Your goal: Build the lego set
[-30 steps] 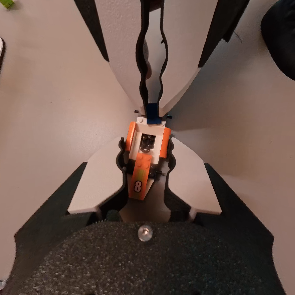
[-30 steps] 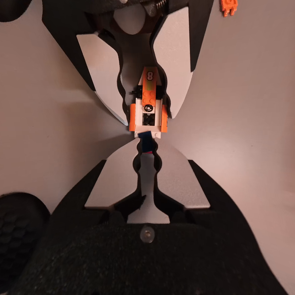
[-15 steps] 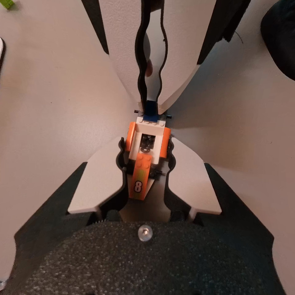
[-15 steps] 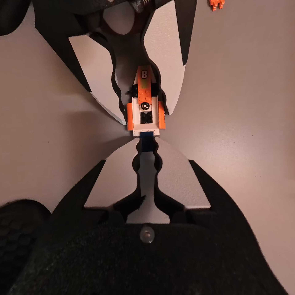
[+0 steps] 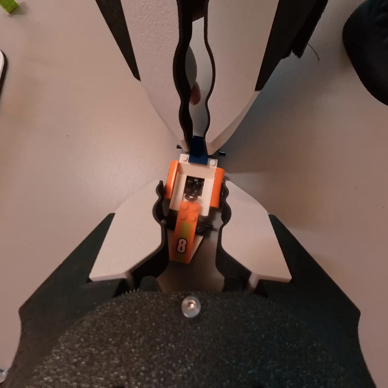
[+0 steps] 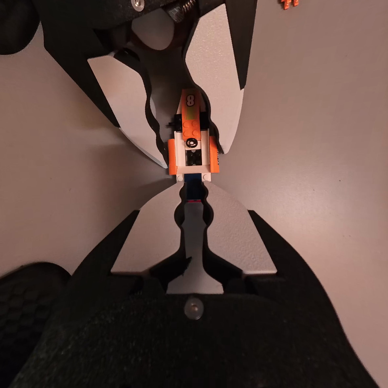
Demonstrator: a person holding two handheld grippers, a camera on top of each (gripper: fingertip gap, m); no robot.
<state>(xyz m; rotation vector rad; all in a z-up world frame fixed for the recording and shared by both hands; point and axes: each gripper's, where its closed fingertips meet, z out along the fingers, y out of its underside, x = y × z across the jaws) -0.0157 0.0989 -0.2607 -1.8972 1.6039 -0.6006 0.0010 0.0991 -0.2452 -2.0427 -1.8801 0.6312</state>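
Between the two grippers on the counter, the left gripper clamps the orange-and-white car steady, so the right gripper, pinching a blue piece, can seat it on the car's rear edge.

The lego car was a small orange and white model; it lay lengthwise between the two grippers, above the pale table; its orange sloped nose pointed toward the left gripper, and bore a printed sticker; behind the nose sat a studded orange plate, a black steering wheel and a dark cockpit walled in white; orange panels flanked both sides; thin black pins stuck out sideways near both ends; a dark blue piece met the white rear plate, centred between its two corner studs.
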